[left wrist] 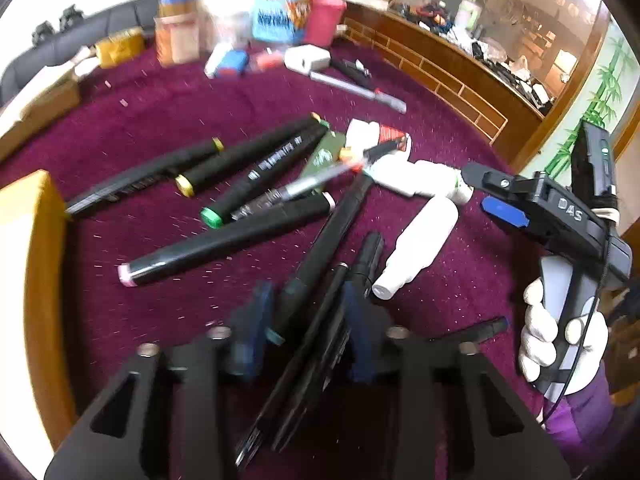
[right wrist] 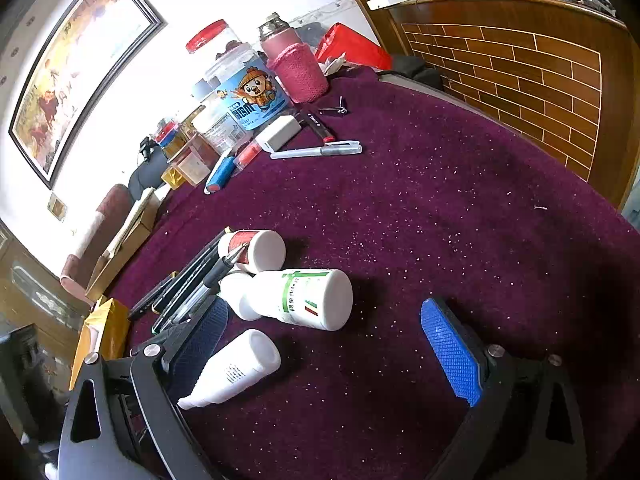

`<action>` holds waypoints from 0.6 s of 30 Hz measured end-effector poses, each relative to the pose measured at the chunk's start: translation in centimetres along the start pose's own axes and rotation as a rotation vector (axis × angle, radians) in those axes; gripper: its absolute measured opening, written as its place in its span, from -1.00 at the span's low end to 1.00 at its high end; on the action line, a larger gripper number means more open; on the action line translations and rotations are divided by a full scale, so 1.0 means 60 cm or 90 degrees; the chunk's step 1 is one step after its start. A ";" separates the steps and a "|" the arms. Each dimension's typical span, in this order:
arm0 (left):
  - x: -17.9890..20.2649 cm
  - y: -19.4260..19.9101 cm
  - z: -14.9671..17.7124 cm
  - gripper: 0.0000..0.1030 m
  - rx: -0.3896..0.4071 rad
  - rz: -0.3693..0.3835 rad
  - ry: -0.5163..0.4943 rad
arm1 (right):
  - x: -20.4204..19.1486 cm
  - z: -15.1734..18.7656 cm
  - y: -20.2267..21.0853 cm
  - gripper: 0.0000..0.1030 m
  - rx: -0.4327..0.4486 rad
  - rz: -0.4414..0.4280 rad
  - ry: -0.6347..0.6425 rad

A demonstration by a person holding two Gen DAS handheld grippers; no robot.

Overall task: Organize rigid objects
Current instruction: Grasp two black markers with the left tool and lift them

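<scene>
The left gripper [left wrist: 308, 320] clamps black pens [left wrist: 320, 320] near the marker pile [left wrist: 240, 184]. The right gripper [right wrist: 332, 344] gapes wide near the white bottles [right wrist: 304, 298], holding nothing.

My left camera sits low behind my left jaws, looking close over the markers [left wrist: 240, 184] spread ahead on the purple cloth [left wrist: 168, 120]. My right camera looks from behind my right jaws, a little higher, toward the far jars [right wrist: 244, 92]. Both views share the white bottles [right wrist: 308, 298] and the marker pile between my jaws.
</scene>
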State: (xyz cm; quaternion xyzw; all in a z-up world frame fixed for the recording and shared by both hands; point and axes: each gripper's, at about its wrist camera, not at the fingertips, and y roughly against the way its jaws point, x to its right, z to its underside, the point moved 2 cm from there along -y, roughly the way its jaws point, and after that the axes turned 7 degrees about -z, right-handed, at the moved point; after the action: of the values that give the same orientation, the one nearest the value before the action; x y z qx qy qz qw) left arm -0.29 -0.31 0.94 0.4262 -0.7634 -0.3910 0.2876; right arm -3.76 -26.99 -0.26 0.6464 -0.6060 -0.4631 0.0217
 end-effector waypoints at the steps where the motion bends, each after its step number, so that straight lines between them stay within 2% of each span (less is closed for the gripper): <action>1: -0.001 -0.003 -0.002 -0.41 0.001 0.009 0.005 | 0.000 0.000 0.000 0.85 -0.001 0.001 0.000; 4: 0.000 -0.019 -0.010 -0.41 -0.012 -0.002 0.007 | -0.002 0.000 -0.002 0.85 -0.003 0.005 0.002; 7: 0.012 -0.026 -0.019 -0.41 -0.004 -0.015 -0.003 | -0.007 0.001 -0.006 0.85 -0.008 0.010 0.012; 9: 0.021 -0.030 -0.022 -0.48 0.000 -0.030 -0.009 | -0.009 0.001 -0.006 0.85 -0.008 0.015 0.017; 10: 0.024 -0.028 -0.021 -0.63 0.004 -0.027 -0.008 | -0.009 0.002 -0.006 0.85 -0.008 0.017 0.018; 11: 0.023 -0.023 -0.019 -0.66 0.009 -0.028 -0.006 | -0.009 0.002 -0.006 0.85 -0.007 0.018 0.016; 18: -0.022 0.026 0.021 -0.68 0.014 -0.027 0.046 | -0.001 0.001 -0.008 0.85 -0.011 0.013 0.001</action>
State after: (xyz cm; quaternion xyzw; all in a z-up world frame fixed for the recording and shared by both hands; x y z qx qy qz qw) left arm -1.30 1.79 1.48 0.4594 -0.7476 -0.3726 0.3020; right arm -3.42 -26.81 -0.52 0.6401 -0.6085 -0.4679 0.0323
